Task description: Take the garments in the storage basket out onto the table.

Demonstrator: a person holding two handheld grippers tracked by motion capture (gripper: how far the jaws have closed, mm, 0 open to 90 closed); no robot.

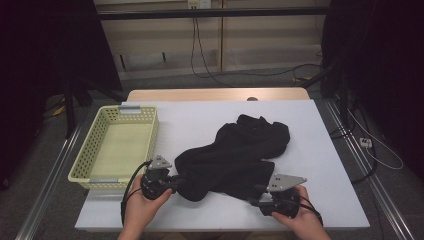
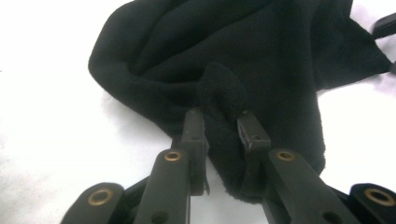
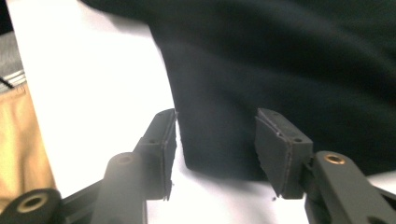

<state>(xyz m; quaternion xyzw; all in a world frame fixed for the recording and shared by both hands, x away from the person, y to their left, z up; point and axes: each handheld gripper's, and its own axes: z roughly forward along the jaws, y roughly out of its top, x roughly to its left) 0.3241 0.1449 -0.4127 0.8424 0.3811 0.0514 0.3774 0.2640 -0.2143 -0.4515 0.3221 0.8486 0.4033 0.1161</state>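
One black fleece garment (image 1: 235, 152) sprawls ahead of both grippers. Left gripper (image 2: 219, 123) pinches a fold; if that thin bite slips, the cloth drops. Right gripper (image 3: 215, 135) stands parted around a hem, gripping nothing, and may close on air.

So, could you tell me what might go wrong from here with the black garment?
1. The left gripper pinches only a small fold of the black garment; it could slip out under a pull.
2. The right gripper stands open around a hem end without pressing it; closing now might catch just the edge.
3. Dragging leftward could snag the cloth on the yellow basket.
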